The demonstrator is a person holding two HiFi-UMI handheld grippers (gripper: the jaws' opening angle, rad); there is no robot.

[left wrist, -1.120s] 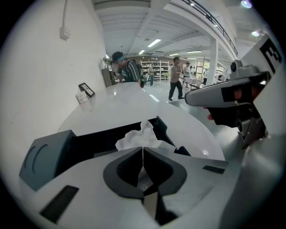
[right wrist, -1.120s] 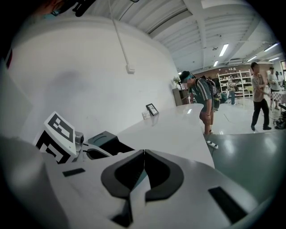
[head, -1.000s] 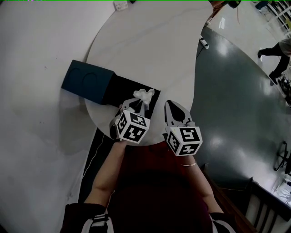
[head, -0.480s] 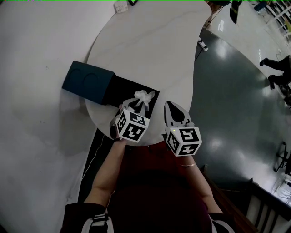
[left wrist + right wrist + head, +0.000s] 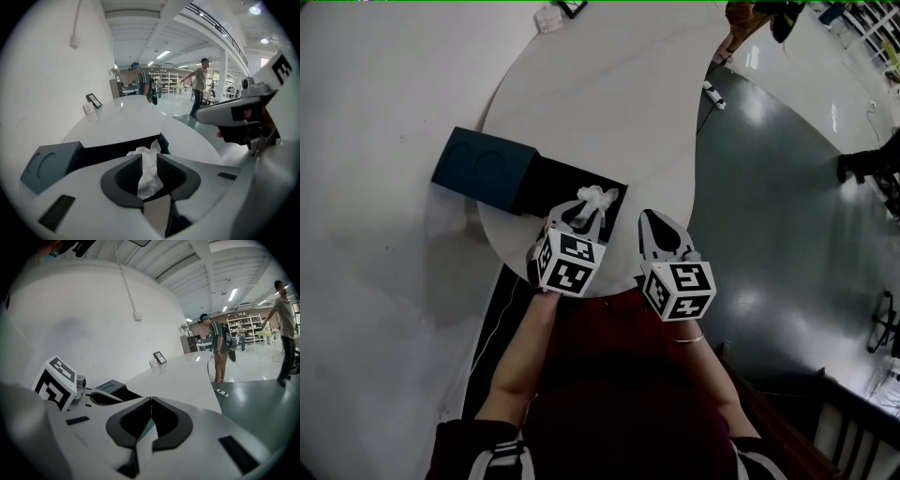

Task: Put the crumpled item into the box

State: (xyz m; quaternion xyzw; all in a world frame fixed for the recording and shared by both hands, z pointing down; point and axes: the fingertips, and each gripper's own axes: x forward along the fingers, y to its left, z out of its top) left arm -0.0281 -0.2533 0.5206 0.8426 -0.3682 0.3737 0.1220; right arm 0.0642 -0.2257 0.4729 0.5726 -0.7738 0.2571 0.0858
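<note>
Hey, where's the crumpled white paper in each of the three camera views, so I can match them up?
Head view: crumpled white paper near centre, held by the left gripper.
Left gripper view: low centre, pinched between that gripper's jaws.
Right gripper view: not in it.
Shared landmark: the dark blue box, visible in all three.

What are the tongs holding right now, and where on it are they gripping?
The left tongs are shut on the crumpled white paper, pinching one end; the rest sticks out beyond the jaws. The right tongs are shut and empty.
</note>
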